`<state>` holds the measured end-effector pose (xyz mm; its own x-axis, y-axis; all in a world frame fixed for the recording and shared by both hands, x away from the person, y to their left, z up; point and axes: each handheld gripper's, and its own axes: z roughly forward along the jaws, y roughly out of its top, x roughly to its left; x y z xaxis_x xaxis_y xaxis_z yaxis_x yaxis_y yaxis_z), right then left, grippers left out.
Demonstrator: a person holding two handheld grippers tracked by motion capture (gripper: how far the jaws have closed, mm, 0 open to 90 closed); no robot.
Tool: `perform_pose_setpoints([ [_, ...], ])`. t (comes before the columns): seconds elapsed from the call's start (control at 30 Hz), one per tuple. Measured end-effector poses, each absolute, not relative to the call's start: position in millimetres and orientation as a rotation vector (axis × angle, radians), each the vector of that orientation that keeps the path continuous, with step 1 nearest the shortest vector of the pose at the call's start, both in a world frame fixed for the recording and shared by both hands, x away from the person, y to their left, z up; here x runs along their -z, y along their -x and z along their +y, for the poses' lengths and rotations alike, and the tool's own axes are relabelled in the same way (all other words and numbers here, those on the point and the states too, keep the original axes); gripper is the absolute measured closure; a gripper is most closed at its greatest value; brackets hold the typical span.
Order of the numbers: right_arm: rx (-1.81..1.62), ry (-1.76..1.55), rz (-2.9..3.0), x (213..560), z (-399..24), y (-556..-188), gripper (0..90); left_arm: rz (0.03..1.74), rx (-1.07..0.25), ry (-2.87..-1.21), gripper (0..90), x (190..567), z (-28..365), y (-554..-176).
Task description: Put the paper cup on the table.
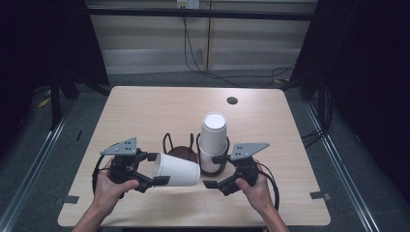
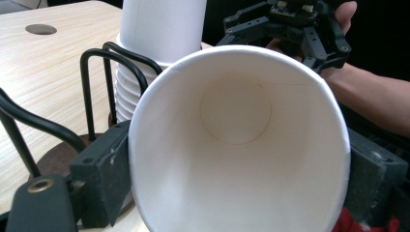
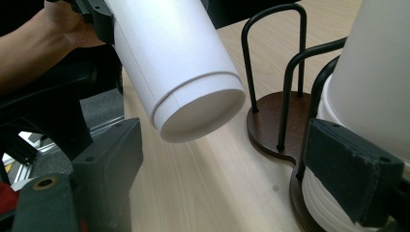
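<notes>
cup (image 1: pixel 177 169) sideways in our left gripper (image 1: pixel 153 168), jaws clamped on its rim end, probably fresh off the stack (image 1: pixel 213 141) | right gripper (image 1: pixel 216 171) spread wide, empty, next to the rack (image 1: pixel 180 147) | pale wood table (image 1: pixel 145 108), dark curtains, cables on floor behind

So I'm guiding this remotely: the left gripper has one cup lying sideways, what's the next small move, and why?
Probably tip the paper cup upright over the empty ring of the cup holder. The left gripper clamps it near the rim, bottom toward the open right gripper, and the stack of cups fills the other ring.
</notes>
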<state>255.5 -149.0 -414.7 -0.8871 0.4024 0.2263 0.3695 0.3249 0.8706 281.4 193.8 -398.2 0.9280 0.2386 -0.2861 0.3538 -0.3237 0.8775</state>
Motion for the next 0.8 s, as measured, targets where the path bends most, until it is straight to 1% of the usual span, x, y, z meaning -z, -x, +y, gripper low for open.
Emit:
perform_pose_setpoints([
  [0.37,-1.647,-0.778,2.488,413,-156,-255,14.6,0.469,0.083,-2.014,13.3,397,205,-280],
  [0.8,-1.615,-0.807,2.509,418,-157,-254,14.6,0.569,0.066,-2.085,13.1,396,235,-287],
])
